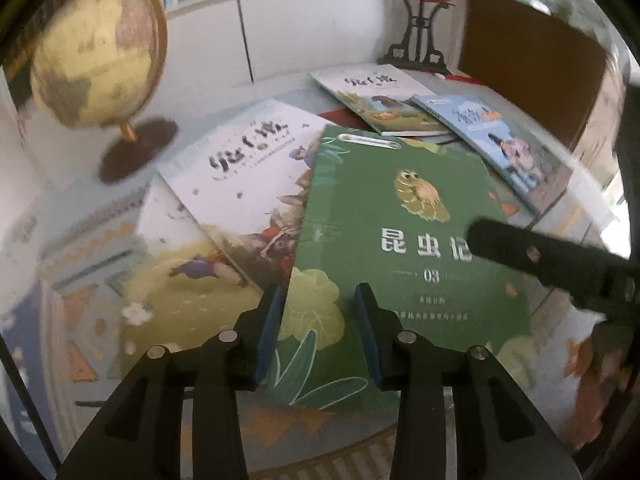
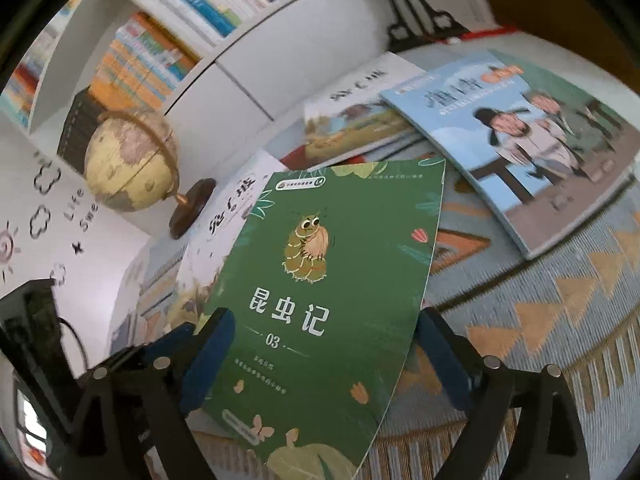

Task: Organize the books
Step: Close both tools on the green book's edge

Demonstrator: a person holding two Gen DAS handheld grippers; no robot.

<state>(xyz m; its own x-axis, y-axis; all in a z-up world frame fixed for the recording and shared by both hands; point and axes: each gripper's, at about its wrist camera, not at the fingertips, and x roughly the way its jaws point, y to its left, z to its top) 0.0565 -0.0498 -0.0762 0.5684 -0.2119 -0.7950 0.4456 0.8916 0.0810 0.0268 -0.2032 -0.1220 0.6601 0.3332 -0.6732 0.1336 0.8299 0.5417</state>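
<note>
A green book (image 1: 400,200) (image 2: 340,240) with a caterpillar on its cover lies tilted over a white picture book (image 1: 240,176) (image 2: 236,204). My left gripper (image 1: 320,292) is over the green book's near left corner. Its blue pads stand a narrow gap apart, with the cover showing flat between them and nothing pinched. My right gripper (image 2: 326,316) stands wide open around the book's near end. Its left pad (image 2: 208,356) is at the book's left edge and its right pad is apart from the right edge. One of its black fingers (image 1: 520,256) shows over the book's right side.
A second white book (image 1: 372,96) (image 2: 352,112) and a light-blue book (image 1: 500,140) (image 2: 520,140) lie overlapped at the back right. A globe (image 1: 96,56) (image 2: 132,160) stands at the left and a dark ornament stand (image 1: 420,40) at the back. Shelved books (image 2: 152,60) line the wall. A patterned cloth (image 2: 540,320) covers the table.
</note>
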